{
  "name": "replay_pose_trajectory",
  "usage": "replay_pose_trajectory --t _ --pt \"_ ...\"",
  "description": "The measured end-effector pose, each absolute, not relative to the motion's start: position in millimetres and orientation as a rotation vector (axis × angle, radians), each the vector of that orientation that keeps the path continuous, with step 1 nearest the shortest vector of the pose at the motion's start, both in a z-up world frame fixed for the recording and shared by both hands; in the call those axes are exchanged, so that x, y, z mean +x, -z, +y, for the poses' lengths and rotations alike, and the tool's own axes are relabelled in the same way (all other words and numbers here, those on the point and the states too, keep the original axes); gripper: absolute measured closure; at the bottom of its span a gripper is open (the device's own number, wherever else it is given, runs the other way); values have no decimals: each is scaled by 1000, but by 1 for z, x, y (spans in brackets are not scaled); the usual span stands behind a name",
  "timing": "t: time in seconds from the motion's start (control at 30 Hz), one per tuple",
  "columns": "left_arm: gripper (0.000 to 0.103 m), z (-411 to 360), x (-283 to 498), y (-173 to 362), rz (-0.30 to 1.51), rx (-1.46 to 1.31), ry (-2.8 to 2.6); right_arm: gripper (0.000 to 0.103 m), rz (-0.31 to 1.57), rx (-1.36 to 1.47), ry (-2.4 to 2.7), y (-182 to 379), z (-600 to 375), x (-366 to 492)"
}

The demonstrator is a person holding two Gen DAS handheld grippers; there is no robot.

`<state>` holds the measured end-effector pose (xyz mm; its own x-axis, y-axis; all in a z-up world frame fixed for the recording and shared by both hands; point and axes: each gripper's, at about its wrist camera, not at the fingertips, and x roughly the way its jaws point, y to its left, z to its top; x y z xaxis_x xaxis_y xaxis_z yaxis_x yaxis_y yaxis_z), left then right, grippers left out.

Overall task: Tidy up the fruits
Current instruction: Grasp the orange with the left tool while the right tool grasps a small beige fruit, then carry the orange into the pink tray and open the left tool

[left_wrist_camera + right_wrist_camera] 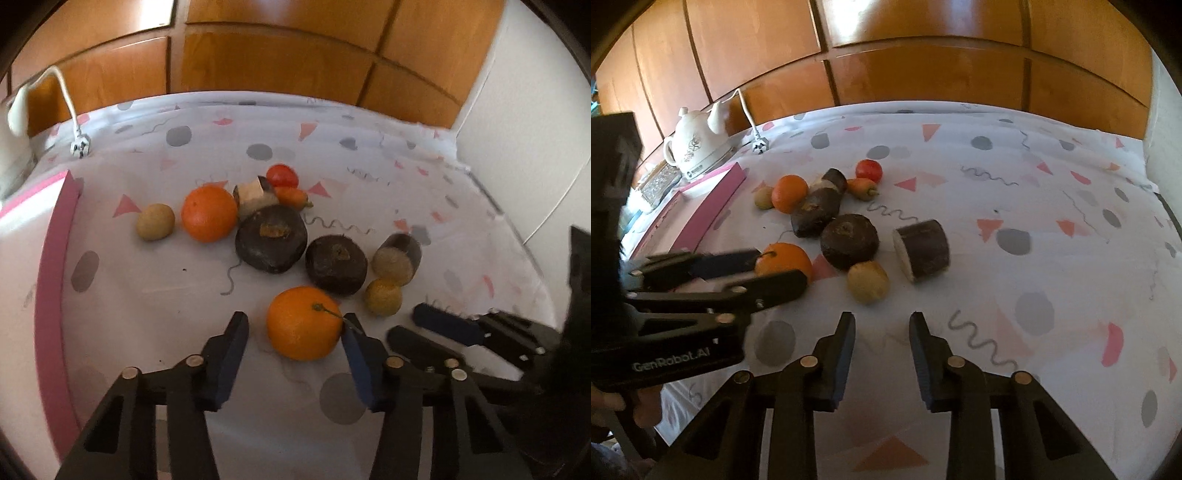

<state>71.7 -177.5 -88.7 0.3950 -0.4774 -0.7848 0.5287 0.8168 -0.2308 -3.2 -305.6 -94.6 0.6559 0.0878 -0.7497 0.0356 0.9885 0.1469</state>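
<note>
Left wrist view: the left hand-held gripper (295, 325) is spread wide around the near orange (303, 323), which sits on the bench (147, 295) between the two fingers. Its right finger touches the fruit by the stem; the left finger stands a little apart. Just beyond lie two dark round pieces, the larger (271, 239) and the smaller (336, 265), with a small yellow fruit (383, 297) beside a cut dark stub (397, 258). Farther back are a second orange (209, 213), a pale round fruit (155, 222), a carrot (293, 196) and a tomato (282, 175). A pink tray (51, 295) runs along the left edge.

From the right wrist, the right hand-held gripper (882, 321) hangs open over the patterned cloth, holding nothing, near the small yellow fruit (868, 282). A white kettle (696, 147) stands at the bench's far left corner.
</note>
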Motion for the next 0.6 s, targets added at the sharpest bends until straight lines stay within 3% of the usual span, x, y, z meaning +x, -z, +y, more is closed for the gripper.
replay_pose_trajectory --t 0.03,0.4,0.43,0.6 --pt "62 -176 71 89 976 54 655 72 854 150 -36 94 -304 -1" --pt "64 -147 58 86 966 20 601 73 834 117 -14 97 -295 18" --pt "64 -143 57 85 965 13 591 77 833 113 -12 97 -294 20" --pt "64 -115 54 68 925 -41 544 78 838 105 -17 98 -293 18"
